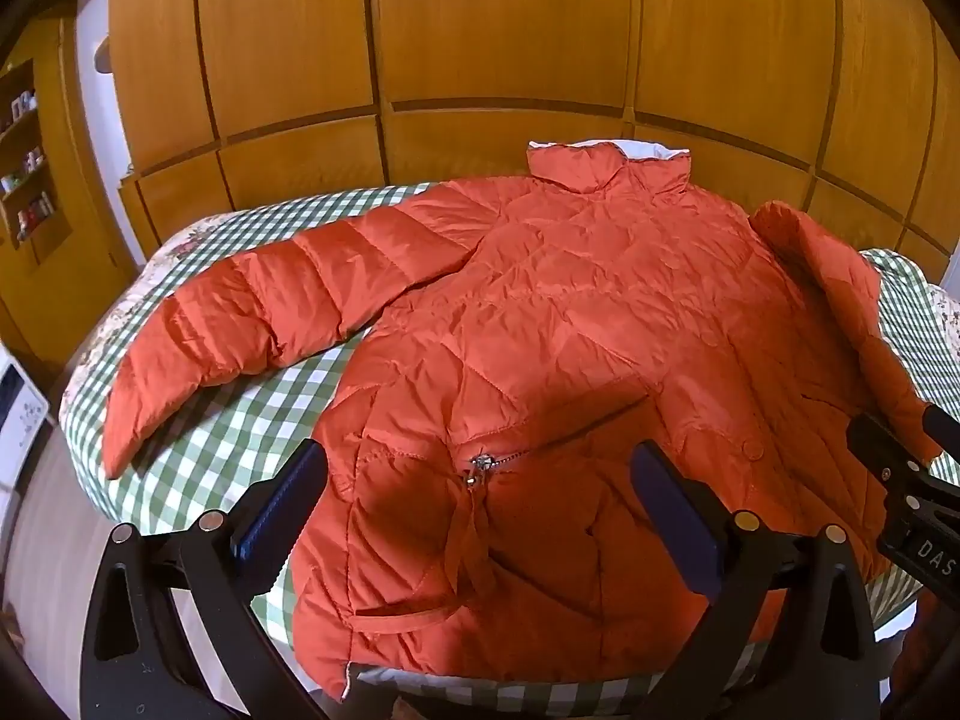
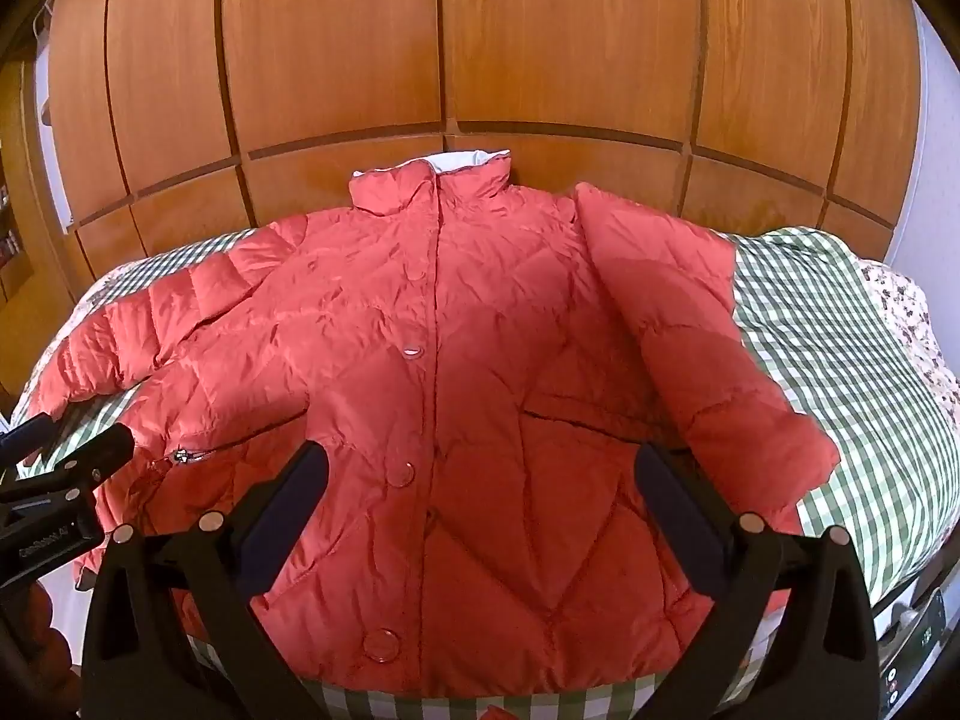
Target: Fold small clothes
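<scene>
A small orange-red quilted jacket (image 1: 576,324) (image 2: 456,324) lies front up on a green checked tablecloth (image 1: 240,444) (image 2: 840,324), buttoned, collar at the far side. Its one sleeve (image 1: 252,324) stretches out flat to the left. The other sleeve (image 2: 708,360) lies along the body's right side. My left gripper (image 1: 480,462) hovers open above the lower left part with the pocket zip (image 1: 480,462), nothing between its fingers. My right gripper (image 2: 480,462) hovers open over the lower front by the snap buttons (image 2: 401,473), also holding nothing.
Wooden cabinet doors (image 1: 480,48) rise right behind the table. A shelf with small bottles (image 1: 27,174) stands at the far left. The table's near edge (image 2: 480,702) is just under both grippers. A dark appliance (image 2: 918,648) sits low at the right.
</scene>
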Tool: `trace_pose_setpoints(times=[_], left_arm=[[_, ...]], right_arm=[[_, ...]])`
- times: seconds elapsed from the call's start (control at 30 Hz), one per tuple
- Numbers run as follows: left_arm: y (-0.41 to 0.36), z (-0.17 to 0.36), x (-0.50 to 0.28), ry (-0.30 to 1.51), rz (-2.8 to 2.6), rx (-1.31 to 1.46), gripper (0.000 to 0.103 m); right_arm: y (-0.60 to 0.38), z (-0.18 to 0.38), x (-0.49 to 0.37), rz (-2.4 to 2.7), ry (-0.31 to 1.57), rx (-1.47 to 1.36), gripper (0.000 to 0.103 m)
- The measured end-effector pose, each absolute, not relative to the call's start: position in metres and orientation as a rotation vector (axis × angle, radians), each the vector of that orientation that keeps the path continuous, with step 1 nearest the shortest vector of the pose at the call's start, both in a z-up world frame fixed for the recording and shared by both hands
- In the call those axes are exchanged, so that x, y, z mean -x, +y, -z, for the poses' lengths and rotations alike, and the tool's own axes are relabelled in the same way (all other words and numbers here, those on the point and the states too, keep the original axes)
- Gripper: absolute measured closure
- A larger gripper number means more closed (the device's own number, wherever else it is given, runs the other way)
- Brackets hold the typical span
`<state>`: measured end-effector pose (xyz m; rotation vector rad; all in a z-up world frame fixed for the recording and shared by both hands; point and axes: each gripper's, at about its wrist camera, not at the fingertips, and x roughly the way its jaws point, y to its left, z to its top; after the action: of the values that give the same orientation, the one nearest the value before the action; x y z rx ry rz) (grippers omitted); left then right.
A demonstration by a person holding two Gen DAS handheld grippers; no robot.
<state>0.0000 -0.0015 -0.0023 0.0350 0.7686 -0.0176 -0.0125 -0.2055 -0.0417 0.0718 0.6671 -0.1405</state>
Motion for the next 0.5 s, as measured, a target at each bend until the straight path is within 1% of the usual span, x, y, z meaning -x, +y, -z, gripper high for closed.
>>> trace_pose_setpoints(times=[0.5], left_arm=[[0.0008, 0.0055, 0.0000, 0.782, 0.017, -0.030, 0.003]], right_arm=[[-0.2066, 0.0439, 0.0113, 0.135, 0.687, -0.075, 0.002]])
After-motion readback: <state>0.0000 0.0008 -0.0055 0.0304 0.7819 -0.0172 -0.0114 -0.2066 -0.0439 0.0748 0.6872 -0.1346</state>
